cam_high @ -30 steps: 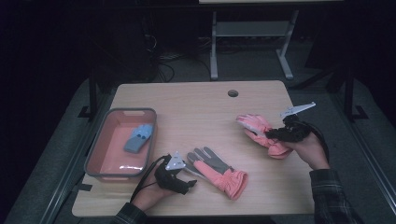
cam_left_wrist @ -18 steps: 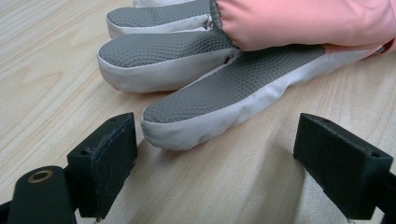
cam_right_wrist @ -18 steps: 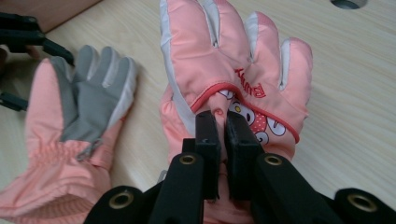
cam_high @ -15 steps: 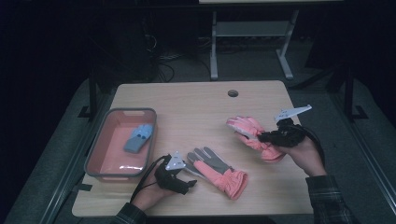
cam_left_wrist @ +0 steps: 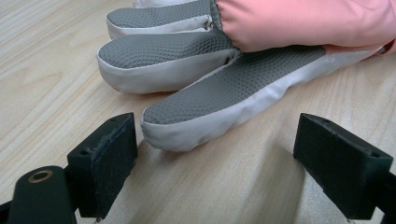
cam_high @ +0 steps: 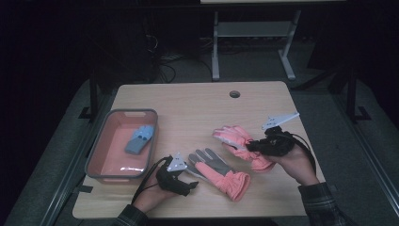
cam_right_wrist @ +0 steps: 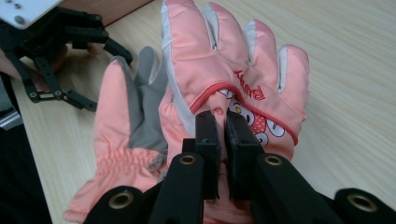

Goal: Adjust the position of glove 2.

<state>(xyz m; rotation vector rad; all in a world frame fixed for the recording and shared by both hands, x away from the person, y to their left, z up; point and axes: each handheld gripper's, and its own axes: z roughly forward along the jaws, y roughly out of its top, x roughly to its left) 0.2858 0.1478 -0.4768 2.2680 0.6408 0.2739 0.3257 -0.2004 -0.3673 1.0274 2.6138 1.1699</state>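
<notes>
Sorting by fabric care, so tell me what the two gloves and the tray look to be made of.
The held glove: smooth, slightly shiny pink shell, likely nylon or polyester, with a printed cartoon and stitched seams. The glove on the table: grey palm with a fine dotted grip texture, perhaps rubbery synthetic, pale edging and a gathered pink cuff. The tray: glossy moulded plastic, judging by its reflections.

- The tabletop [cam_high: 188, 108] looks like pale wood laminate, smooth and matt, with a fine grain.
- The glove [cam_high: 219, 172] near the front edge has a grey, dimpled, grippy palm, off-white smooth piping and a pink, slightly shiny fabric cuff.
- The 2nd glove [cam_right_wrist: 233, 79] is pink, satiny cloth with red stitched lettering.
- The bin [cam_high: 96, 160] by the left edge is glossy plastic.
- The left gripper [cam_left_wrist: 224, 168] has matt black pads, rough-faced.
</notes>
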